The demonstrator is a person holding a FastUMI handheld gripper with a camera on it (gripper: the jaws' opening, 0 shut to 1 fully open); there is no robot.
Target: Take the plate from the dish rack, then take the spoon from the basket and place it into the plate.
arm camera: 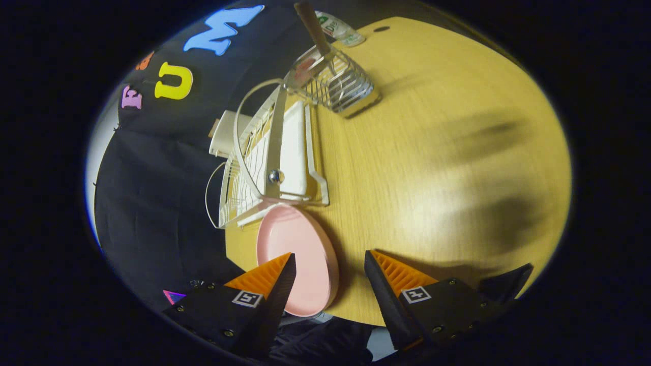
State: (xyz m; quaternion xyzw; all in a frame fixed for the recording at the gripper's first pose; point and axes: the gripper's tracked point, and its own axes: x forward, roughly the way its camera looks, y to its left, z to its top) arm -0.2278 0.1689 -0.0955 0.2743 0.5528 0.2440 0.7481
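Matt plastic plate (pixel 300 249), wire-metal basket (pixel 338 86), wood-grain table (pixel 432 152).

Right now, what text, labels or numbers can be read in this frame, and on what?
On the white tube beyond the wire basket: green print, too blurred to read.
On the hand-held gripper, open beside the pink plate: square coded markers, no words.

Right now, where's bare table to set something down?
Free: the wide wooden table beyond the open fingers, beside the wire basket. Crowded: the strip where pink plate, white dish rack and basket line up.
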